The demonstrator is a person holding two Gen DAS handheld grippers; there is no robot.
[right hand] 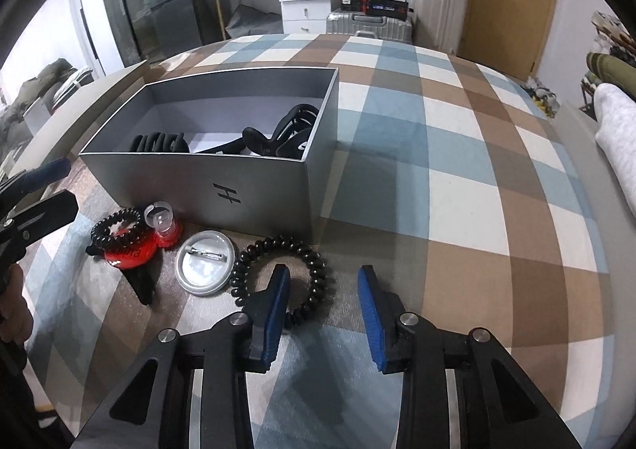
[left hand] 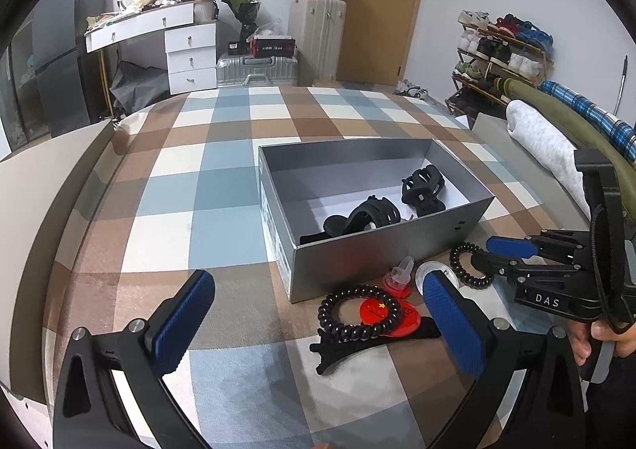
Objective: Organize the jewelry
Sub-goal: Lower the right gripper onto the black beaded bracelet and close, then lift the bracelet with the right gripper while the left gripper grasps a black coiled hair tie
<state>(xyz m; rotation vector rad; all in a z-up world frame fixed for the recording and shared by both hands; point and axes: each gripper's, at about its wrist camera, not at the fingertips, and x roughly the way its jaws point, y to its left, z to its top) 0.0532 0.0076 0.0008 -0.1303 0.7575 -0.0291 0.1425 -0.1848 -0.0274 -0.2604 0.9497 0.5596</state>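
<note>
Grey box: seemingly two hair claws.

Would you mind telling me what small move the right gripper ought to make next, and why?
Probably finish closing. The right gripper straddles the near side of the black coil hair tie: one finger sits inside the loop, the other outside, with a gap left at the outer pad. Once pinched, the tie could be lifted into the open grey box behind it.

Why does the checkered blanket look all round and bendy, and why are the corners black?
In the left wrist view the fisheye lens bows the checkered blanket into a dome and leaves dark corners; in the right wrist view its stripes curve too, the grey box throws a soft shadow to its right, and everything looks fairly sharp.
</note>
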